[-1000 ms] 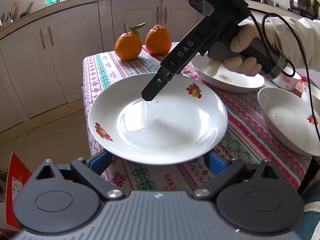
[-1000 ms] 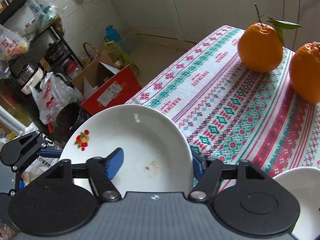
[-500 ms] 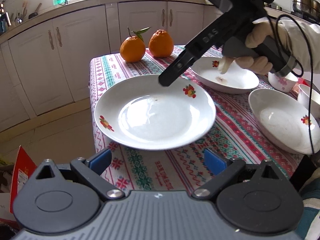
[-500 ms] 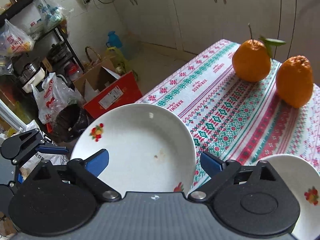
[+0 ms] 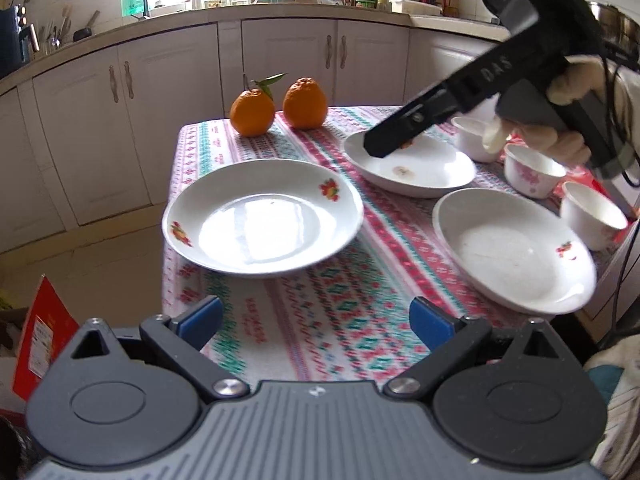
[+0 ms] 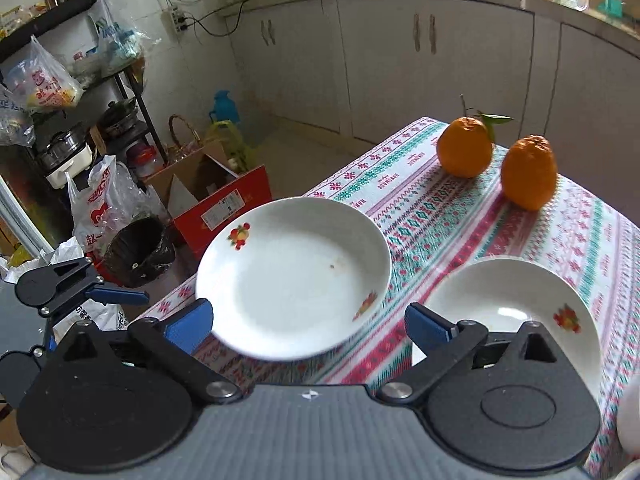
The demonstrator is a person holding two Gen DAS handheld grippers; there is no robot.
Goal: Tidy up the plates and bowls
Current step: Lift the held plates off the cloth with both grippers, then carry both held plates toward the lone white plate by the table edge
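Three white plates with fruit prints lie on the patterned tablecloth. The left plate (image 5: 262,218) sits near the table's left edge; it also shows in the right wrist view (image 6: 294,276). A second plate (image 5: 412,166) lies behind it, a third (image 5: 512,250) at the right. Three small white bowls (image 5: 528,170) stand at the far right. My left gripper (image 5: 316,318) is open and empty, short of the left plate. My right gripper (image 6: 308,322) is open and empty, raised above the table; from the left wrist view its finger (image 5: 404,134) hangs over the second plate.
Two oranges (image 5: 276,110) sit at the table's far edge. The table's left edge drops to the floor, where a red cardboard box (image 6: 224,204), a black bin (image 6: 138,250) and plastic bags stand. White kitchen cabinets (image 5: 280,60) run behind.
Both grippers have pulled back from the left plate. The right gripper opened, rose and moved right, over the second plate. The left plate stays on the table.
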